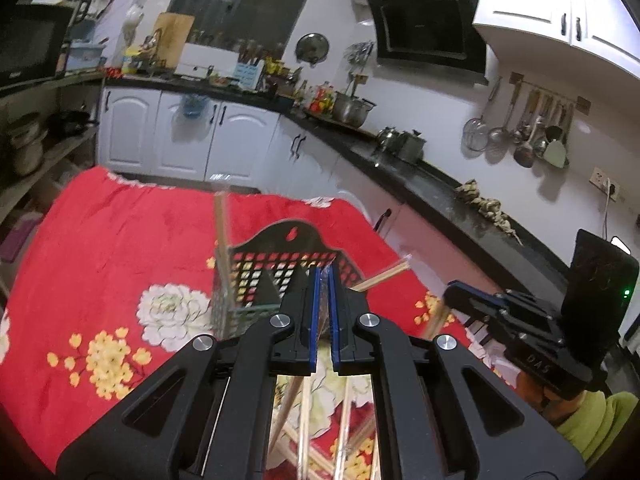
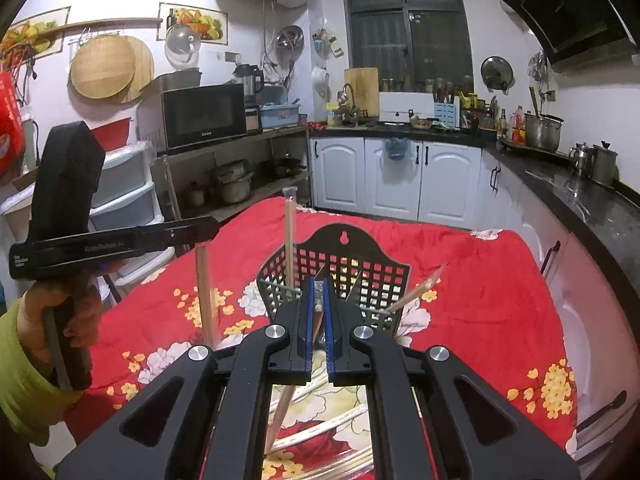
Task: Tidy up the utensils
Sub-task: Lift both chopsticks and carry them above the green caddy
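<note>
Red floral cloth (image 2: 480, 280) covers the tabletop, and on it stands one black plastic lattice utensil holder (image 2: 372, 260), its arched back panel upright with a keyhole slot at the top. Two wrapped pairs of wooden chopsticks stand in the holder: one (image 2: 289, 236) upright at its left corner, one (image 2: 416, 294) leaning out over its right side. More wrapped chopsticks (image 2: 320, 432) lie loose on the cloth beneath the tools; their number cannot be told, at least four.

There are two hand-held grippers. In the right wrist view, the left hand-held gripper (image 2: 202, 236), held by a hand (image 2: 60, 320) in a yellow-green sleeve (image 2: 20, 380), sits raised at the left of the holder and carries a chopstick pair (image 2: 206, 292) hanging nearly upright from its closed tip. In its own view its blue pads (image 1: 315, 300) are pressed nearly together on a thin wrapped piece. The right hand-held gripper (image 2: 319, 308) points at the holder's front, tilted downward, its jaws likewise closed on a thin wrapped chopstick end; in the left wrist view a chopstick pair (image 1: 438, 318) hangs below it.

Around the table: white cabinets (image 2: 392, 176), a black countertop (image 2: 580, 196) with steel pots, a microwave (image 2: 204, 116) on a shelf rack, and ladles (image 1: 520, 132) hanging on the wall.
</note>
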### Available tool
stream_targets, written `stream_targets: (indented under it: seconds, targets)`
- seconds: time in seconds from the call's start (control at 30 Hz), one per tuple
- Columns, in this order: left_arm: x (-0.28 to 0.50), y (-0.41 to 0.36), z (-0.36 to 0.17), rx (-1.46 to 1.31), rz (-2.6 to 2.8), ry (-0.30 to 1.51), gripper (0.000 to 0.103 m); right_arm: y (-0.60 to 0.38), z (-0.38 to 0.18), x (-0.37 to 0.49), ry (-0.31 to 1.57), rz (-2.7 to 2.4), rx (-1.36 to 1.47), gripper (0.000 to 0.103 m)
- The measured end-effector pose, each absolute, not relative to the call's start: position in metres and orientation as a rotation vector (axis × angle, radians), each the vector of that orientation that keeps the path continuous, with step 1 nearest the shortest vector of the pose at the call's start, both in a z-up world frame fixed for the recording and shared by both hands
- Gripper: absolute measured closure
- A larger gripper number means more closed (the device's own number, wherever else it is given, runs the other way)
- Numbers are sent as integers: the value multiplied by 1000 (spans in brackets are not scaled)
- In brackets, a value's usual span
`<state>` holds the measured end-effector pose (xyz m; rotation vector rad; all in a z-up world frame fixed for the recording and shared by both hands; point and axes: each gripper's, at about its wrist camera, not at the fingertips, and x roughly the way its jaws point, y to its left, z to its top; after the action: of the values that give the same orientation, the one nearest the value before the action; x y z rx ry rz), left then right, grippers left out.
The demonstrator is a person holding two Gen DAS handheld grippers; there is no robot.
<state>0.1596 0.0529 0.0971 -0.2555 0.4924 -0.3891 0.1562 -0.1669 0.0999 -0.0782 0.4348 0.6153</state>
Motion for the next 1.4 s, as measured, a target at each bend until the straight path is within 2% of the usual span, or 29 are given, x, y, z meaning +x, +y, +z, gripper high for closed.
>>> stream_targets:
  seconds: [0.57,1.4]
  targets:
    - [176,17,147,-208,-450,389,101,-185,148,155,291,587,-30,98]
    - [209,12,219,-211,-379,200,101,-189,210,186,152,544,-8,98]
